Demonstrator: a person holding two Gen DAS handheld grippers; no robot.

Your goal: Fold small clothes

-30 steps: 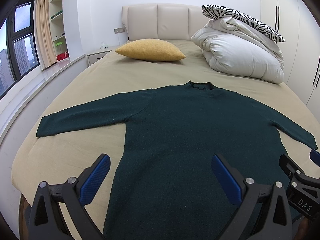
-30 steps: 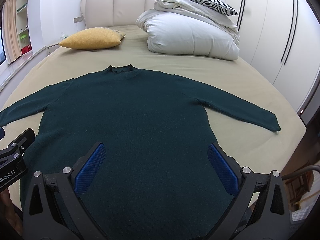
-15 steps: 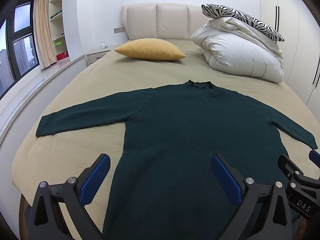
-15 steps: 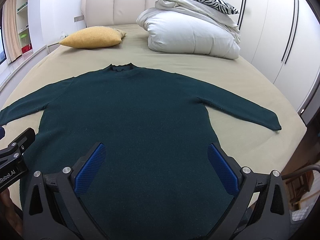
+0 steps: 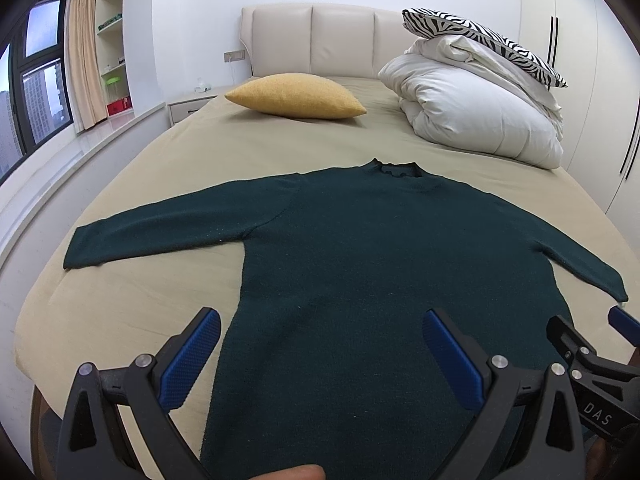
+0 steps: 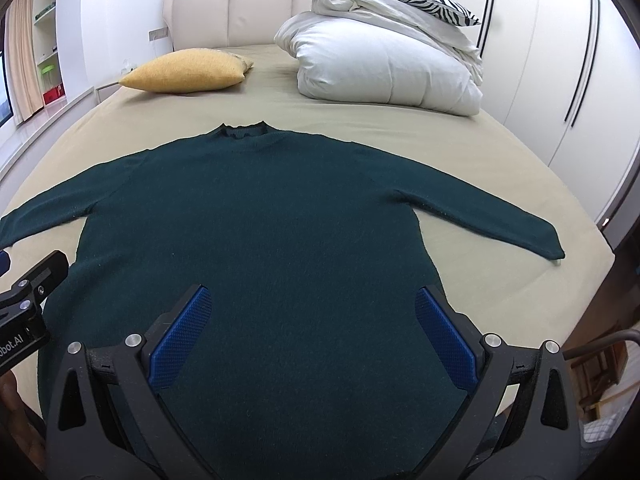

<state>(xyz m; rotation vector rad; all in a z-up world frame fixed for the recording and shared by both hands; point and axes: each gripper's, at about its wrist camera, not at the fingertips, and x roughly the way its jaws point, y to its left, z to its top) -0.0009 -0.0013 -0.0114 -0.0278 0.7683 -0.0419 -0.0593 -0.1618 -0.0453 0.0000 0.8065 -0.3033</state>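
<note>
A dark green long-sleeved sweater (image 5: pixel 380 248) (image 6: pixel 256 216) lies flat on the bed, collar toward the headboard and both sleeves spread out. My left gripper (image 5: pixel 320 328) hovers open above the sweater's lower left side, its blue pads wide apart with nothing between them. My right gripper (image 6: pixel 312 308) is open too, above the lower right of the body. Each gripper shows at the edge of the other's view: the right gripper (image 5: pixel 596 344), the left gripper (image 6: pixel 28 292). The hem is hidden below both views.
The bed (image 5: pixel 168 184) has a beige sheet. A yellow cushion (image 5: pixel 296 96) lies near the headboard, beside a white duvet pile (image 5: pixel 472 116) topped by a zebra-print pillow (image 5: pixel 480 40). A window ledge runs on the left, wardrobe doors (image 6: pixel 560 60) on the right.
Both views have drifted only slightly; the sweater lies as before and both grippers stay open.
</note>
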